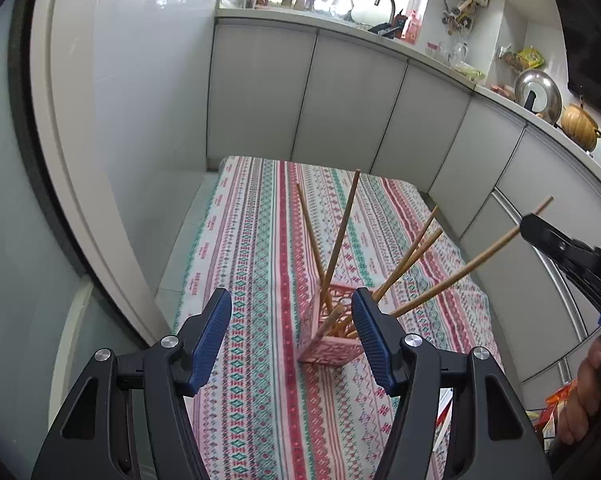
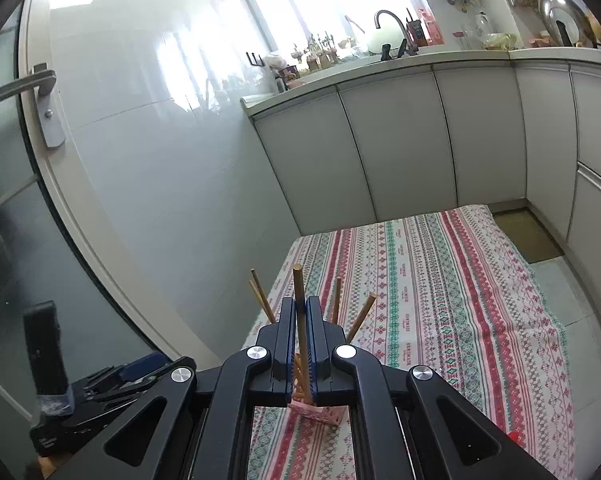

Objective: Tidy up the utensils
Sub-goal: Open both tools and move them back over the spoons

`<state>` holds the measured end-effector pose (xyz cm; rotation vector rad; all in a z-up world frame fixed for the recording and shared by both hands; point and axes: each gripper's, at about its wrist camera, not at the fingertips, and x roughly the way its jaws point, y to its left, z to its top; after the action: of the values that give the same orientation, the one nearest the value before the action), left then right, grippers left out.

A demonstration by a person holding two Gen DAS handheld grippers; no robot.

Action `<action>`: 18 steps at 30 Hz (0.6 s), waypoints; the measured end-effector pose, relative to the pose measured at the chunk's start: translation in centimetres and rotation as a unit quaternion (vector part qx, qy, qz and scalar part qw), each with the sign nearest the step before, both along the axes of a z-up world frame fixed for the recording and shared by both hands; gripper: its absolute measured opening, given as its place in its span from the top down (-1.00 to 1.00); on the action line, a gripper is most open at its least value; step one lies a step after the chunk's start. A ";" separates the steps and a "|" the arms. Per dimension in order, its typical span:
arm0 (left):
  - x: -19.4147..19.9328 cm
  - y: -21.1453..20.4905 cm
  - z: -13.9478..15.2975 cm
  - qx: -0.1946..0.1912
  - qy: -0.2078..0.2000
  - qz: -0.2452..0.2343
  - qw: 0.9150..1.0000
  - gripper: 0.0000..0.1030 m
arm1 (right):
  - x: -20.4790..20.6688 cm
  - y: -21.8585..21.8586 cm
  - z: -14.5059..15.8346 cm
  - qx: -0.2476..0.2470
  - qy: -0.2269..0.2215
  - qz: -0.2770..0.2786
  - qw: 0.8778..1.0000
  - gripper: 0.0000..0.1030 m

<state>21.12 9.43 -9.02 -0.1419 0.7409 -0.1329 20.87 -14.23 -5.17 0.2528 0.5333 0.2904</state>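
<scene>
A pink lattice basket (image 1: pixel 328 340) stands on the patterned tablecloth (image 1: pixel 252 240) with several wooden chopsticks (image 1: pixel 340 232) leaning out of it. My left gripper (image 1: pixel 291 294) is open just in front of the basket, nothing between its pads. At the right, my right gripper (image 1: pixel 540 228) is shut on one chopstick (image 1: pixel 480 256) whose lower end reaches into the basket. In the right wrist view that chopstick (image 2: pixel 299 284) stands upright, pinched in the right gripper (image 2: pixel 300 304), above the basket (image 2: pixel 320 412). The left gripper (image 2: pixel 140 364) shows at lower left.
White cabinets (image 2: pixel 400 140) under a counter with a sink tap (image 2: pixel 388 20) run behind and right of the table. A door with a lever handle (image 2: pixel 24 84) is on the left. A brown floor mat (image 2: pixel 528 236) lies past the table. A person's hand (image 1: pixel 588 392) holds the right gripper.
</scene>
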 end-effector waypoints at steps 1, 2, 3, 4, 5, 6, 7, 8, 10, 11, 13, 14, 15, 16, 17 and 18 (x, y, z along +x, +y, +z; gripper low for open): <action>-0.1 0.2 -0.1 0.002 0.002 0.000 1.000 -0.27 | 0.1 0.3 -0.1 -0.004 -0.001 -0.001 1.000 0.90; -0.2 0.4 -0.2 0.002 0.004 0.000 1.000 -0.27 | 0.3 0.5 -0.2 -0.007 0.001 0.000 1.000 0.90; -0.2 0.5 -0.3 0.002 0.008 0.000 1.000 -0.27 | 0.5 0.8 -0.3 -0.010 0.003 0.000 1.000 0.90; -0.1 0.7 -0.4 0.002 0.013 -0.001 1.000 -0.27 | 0.5 0.9 -0.4 -0.013 -0.001 -0.003 1.000 0.90; -0.1 0.7 -0.5 0.002 0.017 -0.001 1.000 -0.27 | 0.6 1.1 -0.3 -0.020 -0.005 -0.006 1.000 0.90; -0.1 0.8 -0.6 0.002 0.021 -0.002 1.000 -0.27 | 0.7 1.2 -0.3 -0.021 -0.007 -0.007 1.000 0.90; -0.2 0.8 -0.7 0.003 0.024 -0.003 1.000 -0.27 | 0.8 1.2 -0.3 -0.019 -0.009 -0.006 1.000 0.90; -0.2 0.7 -0.6 0.004 0.026 -0.005 1.000 -0.27 | 0.9 1.2 -0.3 -0.016 -0.009 -0.007 1.000 0.90; -0.3 0.8 -0.4 0.004 0.026 -0.007 1.000 -0.27 | 1.0 1.0 -0.3 -0.009 -0.007 -0.009 1.000 0.90; -0.5 0.8 -0.3 0.002 0.024 -0.008 1.000 -0.27 | 1.1 1.0 -0.3 -0.007 -0.007 -0.008 1.000 0.90; -0.8 0.8 0.2 -0.009 0.019 -0.013 1.000 -0.27 | 1.1 1.0 -0.1 -0.003 -0.014 -0.009 1.000 0.90; -1.1 0.8 0.4 -0.015 0.015 -0.015 1.000 -0.27 | 1.0 1.0 0.1 -0.001 -0.019 -0.009 1.000 0.90; -1.2 0.8 0.6 -0.019 0.011 -0.017 1.000 -0.27 | 1.0 1.0 0.2 0.000 -0.023 -0.008 1.000 0.90; -1.3 0.8 0.9 -0.022 0.007 -0.017 1.000 -0.27 | 0.9 1.1 0.3 -0.001 -0.028 -0.009 1.000 0.90; -1.5 0.8 1.1 -0.024 0.004 -0.018 1.000 -0.27 | 0.9 1.1 0.4 -0.004 -0.033 -0.011 0.999 0.90; -1.7 0.7 1.3 -0.025 0.002 -0.020 0.999 -0.28 | 1.0 1.2 0.4 -0.006 -0.036 -0.012 0.999 0.90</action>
<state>19.47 10.13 -7.73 -0.1760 0.7443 -0.1889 21.84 -13.05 -4.78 0.2353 0.4604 0.2721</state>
